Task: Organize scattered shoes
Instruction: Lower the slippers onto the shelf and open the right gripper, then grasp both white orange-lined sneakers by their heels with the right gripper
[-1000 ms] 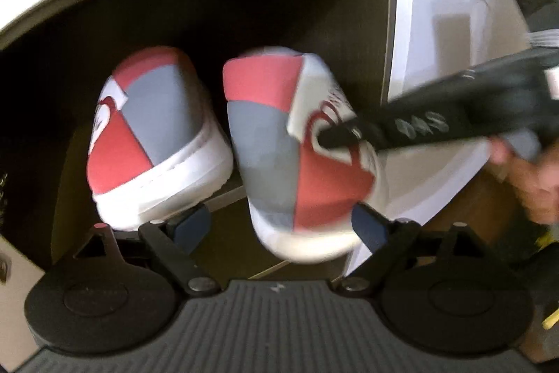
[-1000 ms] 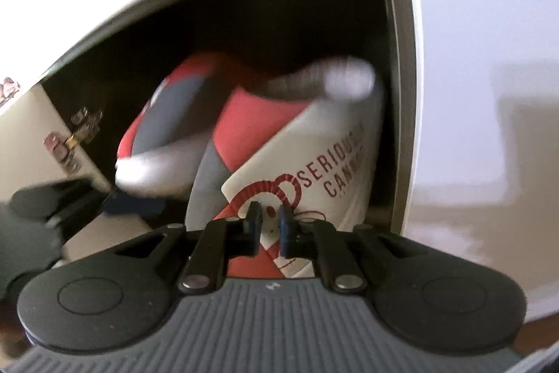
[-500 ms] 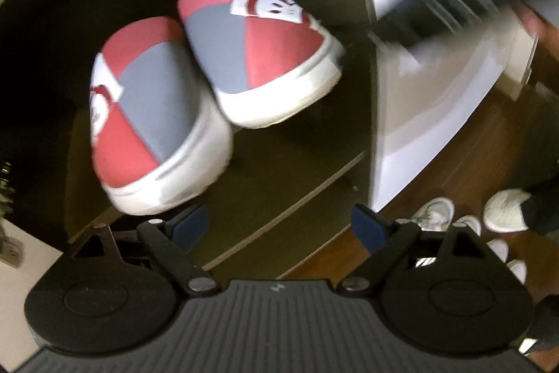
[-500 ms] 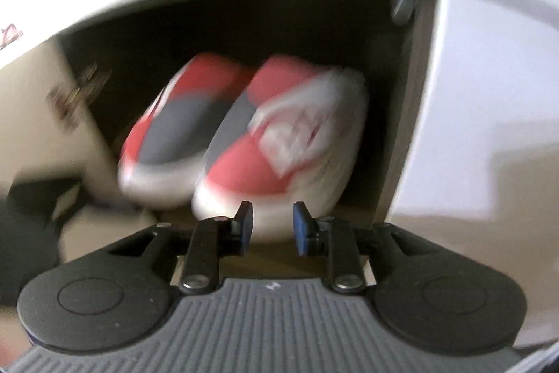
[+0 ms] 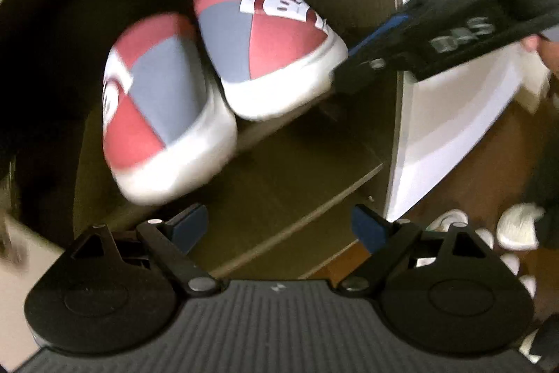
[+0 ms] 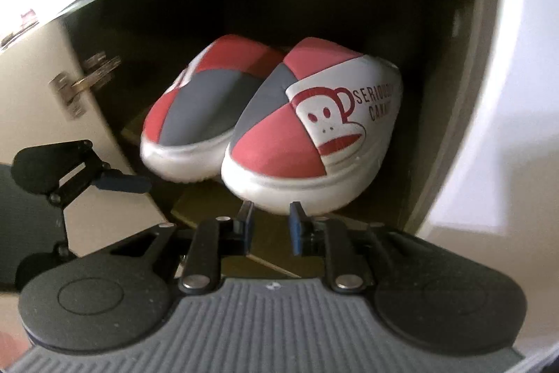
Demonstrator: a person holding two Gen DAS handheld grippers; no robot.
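Two red, grey and white slippers with a monkey print sit side by side on a wooden shelf (image 5: 293, 170) inside a white cabinet. The left slipper (image 5: 160, 114) (image 6: 195, 114) and the right slipper (image 5: 269, 48) (image 6: 307, 135) touch each other. My left gripper (image 5: 279, 226) is open and empty, just in front of the left slipper. My right gripper (image 6: 270, 219) is partly open and empty, its fingertips right at the toe of the right slipper. It also shows in the left wrist view (image 5: 356, 65), beside that slipper's sole.
The white cabinet side panel (image 6: 496, 114) stands on the right and an open door with hinges (image 6: 80, 79) on the left. Several white shoes (image 5: 513, 226) lie on the wooden floor at lower right.
My right gripper let go of the right slipper, which now rests on the shelf beside the left one, and the jaws opened a little. The left gripper stayed open and pulled back slightly.
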